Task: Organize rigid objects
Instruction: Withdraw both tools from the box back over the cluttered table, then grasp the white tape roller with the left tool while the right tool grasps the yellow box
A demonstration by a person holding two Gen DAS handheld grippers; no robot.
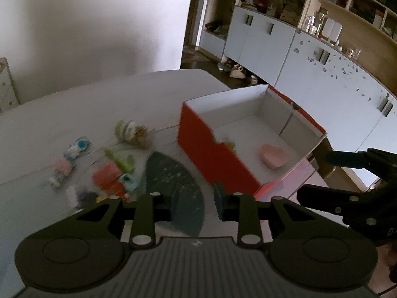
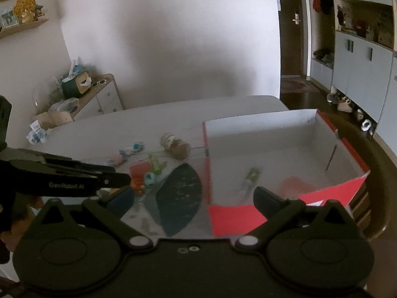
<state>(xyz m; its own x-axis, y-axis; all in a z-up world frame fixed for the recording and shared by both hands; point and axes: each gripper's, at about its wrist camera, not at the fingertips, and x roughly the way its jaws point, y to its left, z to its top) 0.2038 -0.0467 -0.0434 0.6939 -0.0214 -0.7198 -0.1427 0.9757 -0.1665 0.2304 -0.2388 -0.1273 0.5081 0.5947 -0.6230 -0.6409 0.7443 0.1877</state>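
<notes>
- Your left gripper [image 1: 194, 204] hangs over the table [image 1: 86, 104], pitched down at the near edge of the toy pile. Jaws part-open with a modest gap, nothing between the pads.
- Your right gripper [image 2: 196, 200] sits to the right of it, also angled down, straddling the near left corner of the red box [image 2: 285, 149]. Jaws spread wide, empty.
- In the right wrist view the left gripper's fingers [image 2: 109, 180] cross in from the left edge, tips just above the pile.
- Red box: open top, white inside, long axis running away from you, right side of the table.
- In the box: a pink shallow dish [image 1: 274, 158] on the floor near the front, and a green-and-white toy [image 2: 250, 177] near the left wall, long axis pointing roughly away from you. Both blurred.
- Toy pile [image 1: 111, 176] still on the table left of the box: red block, green piece, teal piece; details too blurred to tell.
- A jar [image 1: 132, 132] lies on its side behind the pile, long axis roughly left-right.
- Two small pale figures [image 1: 68, 160] lie further left, apart from the pile.
- A dark fan-shaped mat [image 1: 173, 186] lies between pile and box.
</notes>
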